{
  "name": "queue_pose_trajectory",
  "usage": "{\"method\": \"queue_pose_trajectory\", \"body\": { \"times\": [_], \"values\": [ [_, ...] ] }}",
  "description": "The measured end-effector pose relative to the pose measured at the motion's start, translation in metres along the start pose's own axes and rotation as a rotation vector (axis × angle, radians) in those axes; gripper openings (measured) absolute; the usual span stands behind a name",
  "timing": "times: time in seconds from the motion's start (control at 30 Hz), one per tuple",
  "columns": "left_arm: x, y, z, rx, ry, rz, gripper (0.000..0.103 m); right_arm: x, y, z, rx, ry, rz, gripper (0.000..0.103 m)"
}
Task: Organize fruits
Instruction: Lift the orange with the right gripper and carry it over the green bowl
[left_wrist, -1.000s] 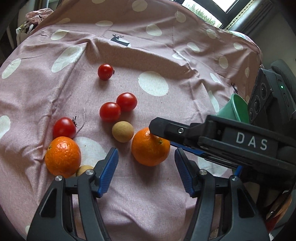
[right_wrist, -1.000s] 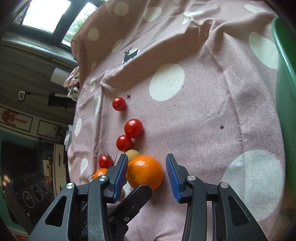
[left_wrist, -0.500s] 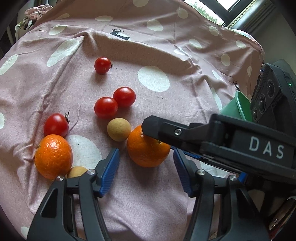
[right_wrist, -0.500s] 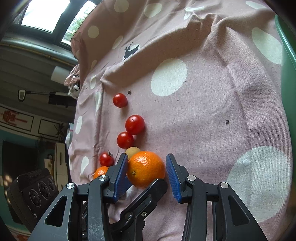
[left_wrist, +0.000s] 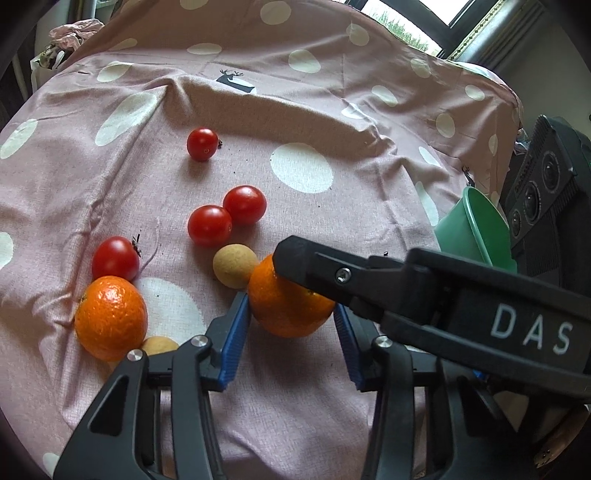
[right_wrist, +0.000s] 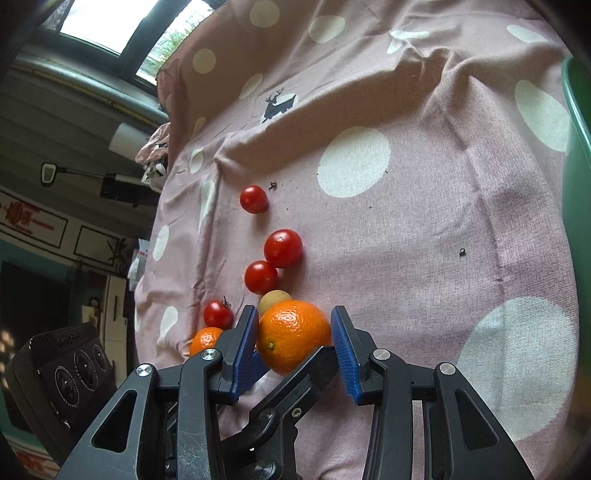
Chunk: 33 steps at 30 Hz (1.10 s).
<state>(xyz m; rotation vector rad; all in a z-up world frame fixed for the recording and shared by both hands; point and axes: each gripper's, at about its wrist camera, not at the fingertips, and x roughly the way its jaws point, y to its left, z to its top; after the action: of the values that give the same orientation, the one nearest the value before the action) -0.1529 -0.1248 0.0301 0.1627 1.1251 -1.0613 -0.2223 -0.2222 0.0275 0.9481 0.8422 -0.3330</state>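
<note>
An orange (left_wrist: 288, 310) lies on the pink dotted cloth (left_wrist: 332, 110), and both grippers reach around it. My left gripper (left_wrist: 290, 306) is closing, and its blue pads touch the orange's left and right sides. In the right wrist view the same orange (right_wrist: 291, 332) sits between the pads of my right gripper (right_wrist: 294, 314). They stand close beside it and I see no squeeze. One right finger (left_wrist: 369, 280) crosses over the orange's top, and a left finger (right_wrist: 306, 373) shows under it.
Left of the grippers are a second orange (left_wrist: 110, 317), two tan longans (left_wrist: 234, 265) (left_wrist: 159, 345) and several red tomatoes, the farthest (left_wrist: 202, 144). A green bowl (left_wrist: 476, 229) stands at the cloth's right edge.
My left jaws have narrowed from wide apart until the pads reach the orange. The right gripper has slid a little further over the orange with its jaws unchanged.
</note>
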Motion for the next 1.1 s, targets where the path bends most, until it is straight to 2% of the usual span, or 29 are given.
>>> {"method": "queue_pose_trajectory", "body": {
  "times": [0.3, 1.1],
  "values": [
    [-0.022, -0.007, 0.001, 0.025, -0.076, -0.014, 0.045, -0.019, 0.017, -0.003, -0.063, -0.071, 0.007, 0.044],
    [-0.063, -0.030, 0.001, 0.069, -0.214, -0.047, 0.044, -0.066, 0.044, -0.014, -0.163, -0.229, 0.008, 0.044]
  ]
}}
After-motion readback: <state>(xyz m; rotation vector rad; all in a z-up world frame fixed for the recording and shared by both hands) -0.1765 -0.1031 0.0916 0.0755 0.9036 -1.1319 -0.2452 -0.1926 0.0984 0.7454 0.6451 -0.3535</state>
